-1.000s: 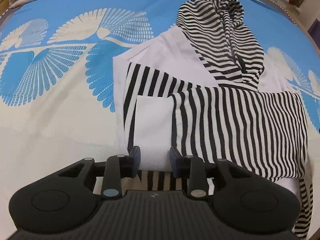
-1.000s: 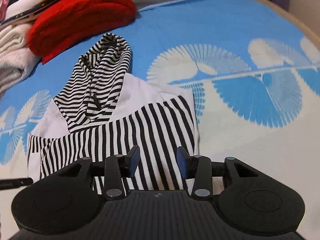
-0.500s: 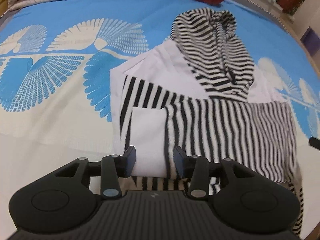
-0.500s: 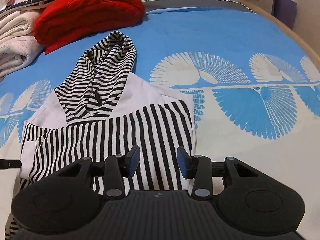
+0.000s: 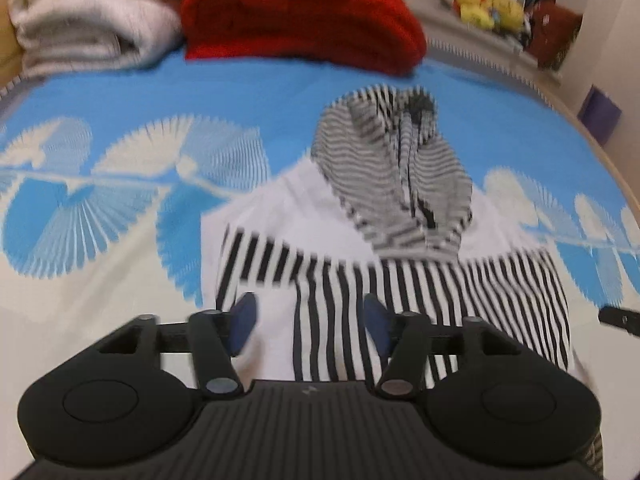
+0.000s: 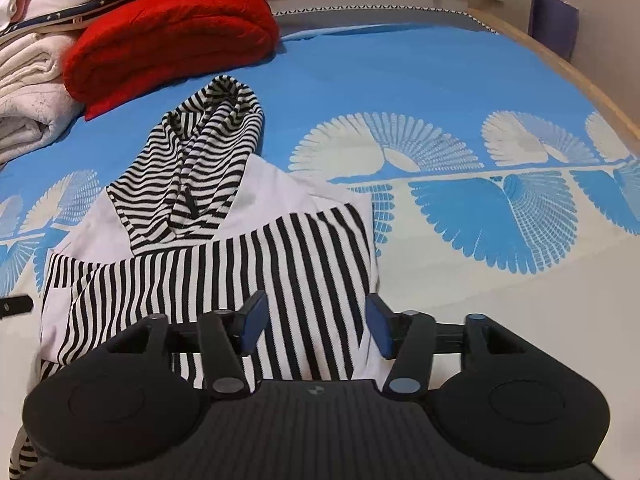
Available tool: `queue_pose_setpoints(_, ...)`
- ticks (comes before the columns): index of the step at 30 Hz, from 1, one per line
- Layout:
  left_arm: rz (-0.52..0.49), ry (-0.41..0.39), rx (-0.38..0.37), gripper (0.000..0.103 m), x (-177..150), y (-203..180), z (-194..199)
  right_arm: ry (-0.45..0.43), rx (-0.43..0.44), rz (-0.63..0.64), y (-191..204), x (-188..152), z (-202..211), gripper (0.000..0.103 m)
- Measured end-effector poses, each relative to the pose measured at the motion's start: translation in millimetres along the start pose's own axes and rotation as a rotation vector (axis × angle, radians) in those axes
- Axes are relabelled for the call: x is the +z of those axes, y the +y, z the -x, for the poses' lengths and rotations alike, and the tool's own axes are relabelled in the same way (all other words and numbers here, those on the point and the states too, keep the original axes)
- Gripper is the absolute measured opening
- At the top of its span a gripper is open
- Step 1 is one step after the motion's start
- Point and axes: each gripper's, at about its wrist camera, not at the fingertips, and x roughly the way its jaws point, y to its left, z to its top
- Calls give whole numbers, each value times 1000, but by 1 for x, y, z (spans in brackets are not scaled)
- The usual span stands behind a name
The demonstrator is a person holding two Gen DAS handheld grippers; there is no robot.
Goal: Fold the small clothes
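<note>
A small black-and-white striped hoodie [image 5: 400, 280] lies on the blue and cream bedspread, sleeves folded across its white body, hood [image 5: 396, 168] pointing away. In the right wrist view the same hoodie [image 6: 224, 276] fills the lower left, its hood [image 6: 200, 168] above. My left gripper [image 5: 310, 326] hovers over the hoodie's near left part, its jaws opening, nothing pinched between them. My right gripper [image 6: 314, 326] hangs over the near right edge of the striped sleeve, jaws also opening and holding nothing. Each gripper's tip shows at the edge of the other's view.
A red folded blanket [image 5: 304, 16] and white folded towels [image 5: 88, 20] sit at the head of the bed; the same red blanket [image 6: 172, 32] shows in the right view. Stuffed toys [image 5: 488, 4] rest on a ledge behind. The wooden bed edge [image 6: 568, 68] curves at right.
Both grippers' jaws have spread wider. The left gripper has risen and tilted up, so more of the blanket and ledge shows. The right gripper has barely moved.
</note>
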Motion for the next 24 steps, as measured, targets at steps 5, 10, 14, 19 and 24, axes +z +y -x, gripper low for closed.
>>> queue_pose_setpoints(5,-12,-111,26,85,11,-9,5,3,1,-11,-9,4,-1,70)
queue_pose_setpoints(10,20,-111,0,87,24,-9,0,26,10,-26,-17,5,-2,78)
queue_pose_setpoints(14,-17,-126,0,86,38,-12,-1,30,10,-33,-23,11,-1,78)
queue_pose_setpoints(19,-64,-102,9,36,75,-16,-33,12,14,-30,-31,21,2,78)
queue_pose_setpoints(24,-45,-15,5,11,139,-20,-112,17,3,-51,-45,25,-3,67)
